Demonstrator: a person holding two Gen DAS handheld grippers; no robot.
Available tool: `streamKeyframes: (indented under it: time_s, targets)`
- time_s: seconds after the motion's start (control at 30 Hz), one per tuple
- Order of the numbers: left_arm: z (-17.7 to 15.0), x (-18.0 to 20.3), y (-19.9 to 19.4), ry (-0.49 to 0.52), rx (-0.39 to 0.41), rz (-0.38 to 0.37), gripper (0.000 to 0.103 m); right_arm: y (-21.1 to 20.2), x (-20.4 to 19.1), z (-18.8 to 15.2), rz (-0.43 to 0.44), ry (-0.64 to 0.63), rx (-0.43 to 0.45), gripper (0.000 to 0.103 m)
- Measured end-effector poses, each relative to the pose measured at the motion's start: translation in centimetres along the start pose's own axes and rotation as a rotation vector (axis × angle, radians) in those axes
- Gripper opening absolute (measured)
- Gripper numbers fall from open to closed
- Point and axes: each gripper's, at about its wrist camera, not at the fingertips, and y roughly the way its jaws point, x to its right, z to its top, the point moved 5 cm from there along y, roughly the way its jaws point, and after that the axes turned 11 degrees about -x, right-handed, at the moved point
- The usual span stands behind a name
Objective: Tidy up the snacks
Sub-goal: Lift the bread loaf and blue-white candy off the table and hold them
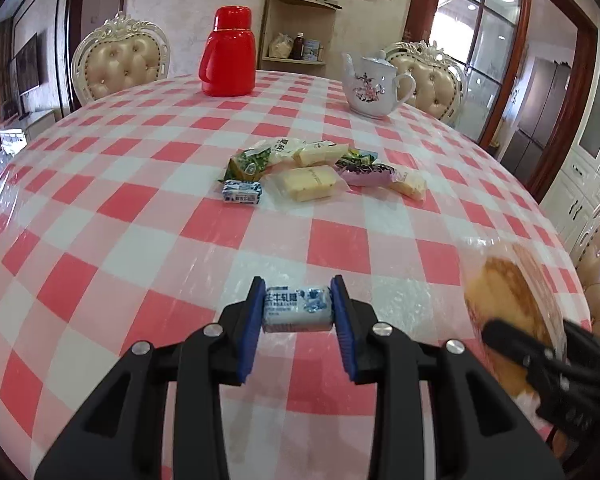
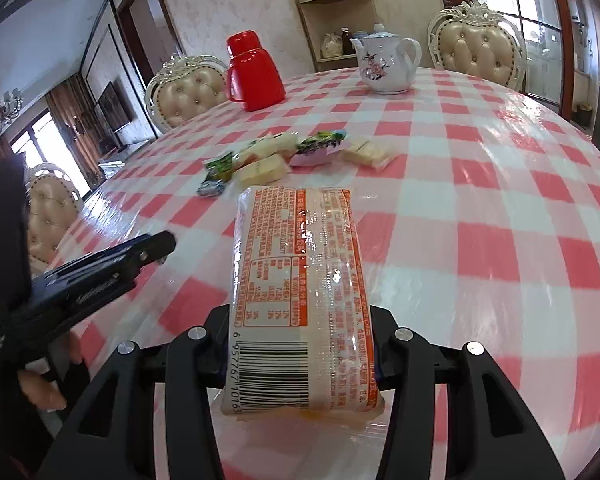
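My left gripper [image 1: 298, 310] is shut on a small blue-and-white candy [image 1: 298, 308], held just above the checked tablecloth [image 1: 140, 240]. My right gripper [image 2: 300, 344] is shut on a long wrapped cake packet [image 2: 300, 288], its printed back and barcode facing up. In the left wrist view that packet [image 1: 508, 300] shows blurred at the lower right, with the right gripper's body below it. A pile of wrapped snacks [image 1: 312, 168] lies mid-table, with a second blue-and-white candy [image 1: 242, 192] at its near left. The same pile [image 2: 296, 156] lies beyond the packet in the right wrist view.
A red thermos jug [image 1: 228, 54] and a flowered white teapot [image 1: 374, 84] stand at the table's far side. Padded cream chairs [image 1: 120, 60] ring the table. The left gripper's body [image 2: 80, 280] and a hand [image 2: 44, 384] sit at the right view's left edge.
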Motion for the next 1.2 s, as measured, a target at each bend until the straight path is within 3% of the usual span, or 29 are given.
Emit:
streamKeyframes:
  time_s: [0.33, 0.8, 1.2]
  targets:
    - [-3.0, -0.3, -2.9, -0.032, 0.036, -0.02, 0.034, -1.4, -1.9, -2.9, 0.019, -0.027, -0.019, 0.047]
    - [-8.6, -0.9, -11.1, 0.022, 0.109, 0.046, 0.034, -4.4, -5.7, -6.5, 0.065, -0.096, -0.009, 0.047]
    - [-15.1, -2.6, -16.0, 0.054, 0.12, 0.142, 0.034, -7.2, -11.1, -10.0, 0.084, -0.221, 0.003, 0.047]
